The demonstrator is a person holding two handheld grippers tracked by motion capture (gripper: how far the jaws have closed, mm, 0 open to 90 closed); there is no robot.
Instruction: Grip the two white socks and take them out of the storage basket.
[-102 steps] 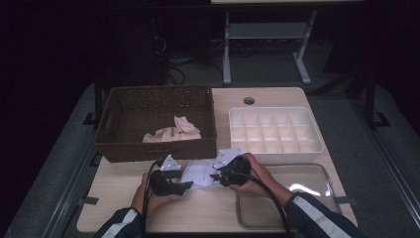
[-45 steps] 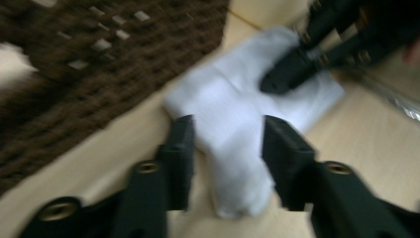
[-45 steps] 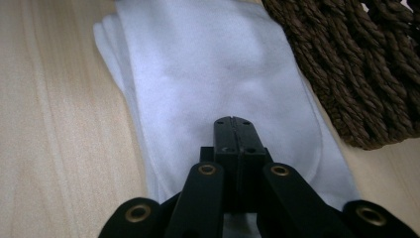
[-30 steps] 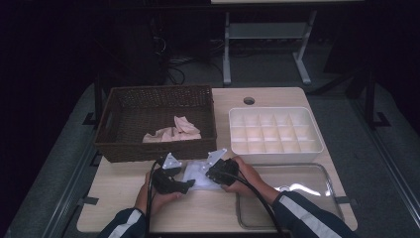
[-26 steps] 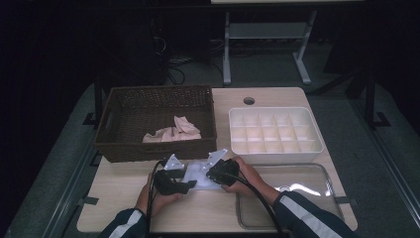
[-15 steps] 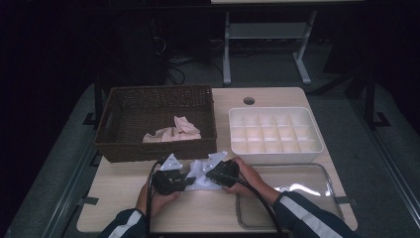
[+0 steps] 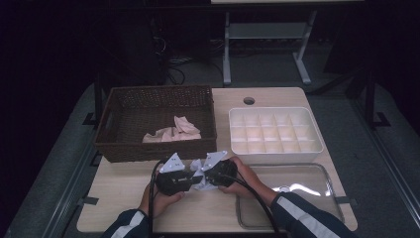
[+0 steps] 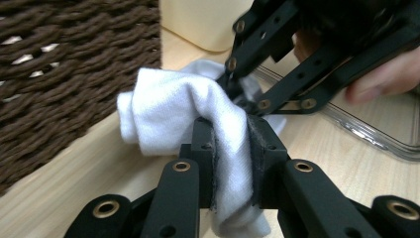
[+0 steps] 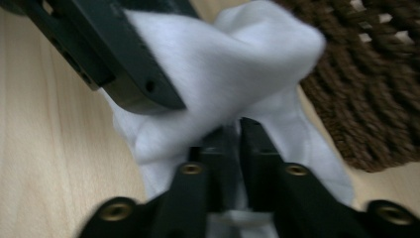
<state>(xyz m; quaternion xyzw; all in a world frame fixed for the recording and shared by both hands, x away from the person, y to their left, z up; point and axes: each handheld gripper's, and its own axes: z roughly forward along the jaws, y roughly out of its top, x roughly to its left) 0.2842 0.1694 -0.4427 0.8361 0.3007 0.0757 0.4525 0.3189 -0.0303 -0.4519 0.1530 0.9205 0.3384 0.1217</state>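
White cloth (image 8: 188,114) is found bunched on the table (image 7: 119,198), just in front of the wicker basket (image 7: 153,124) and between the two grippers. The left gripper (image 8: 232,153) is clenched on a fold of it, fabric pinched between the pads. The right gripper (image 9: 236,144) has just been opening, with cloth lying between its nearly closed jaws; firm pressing cannot be confirmed. The cloth's length is judged to run from one gripper to the other, both equally near. The compartment tray (image 7: 275,131) and clear tray (image 7: 317,173) stand to the right.
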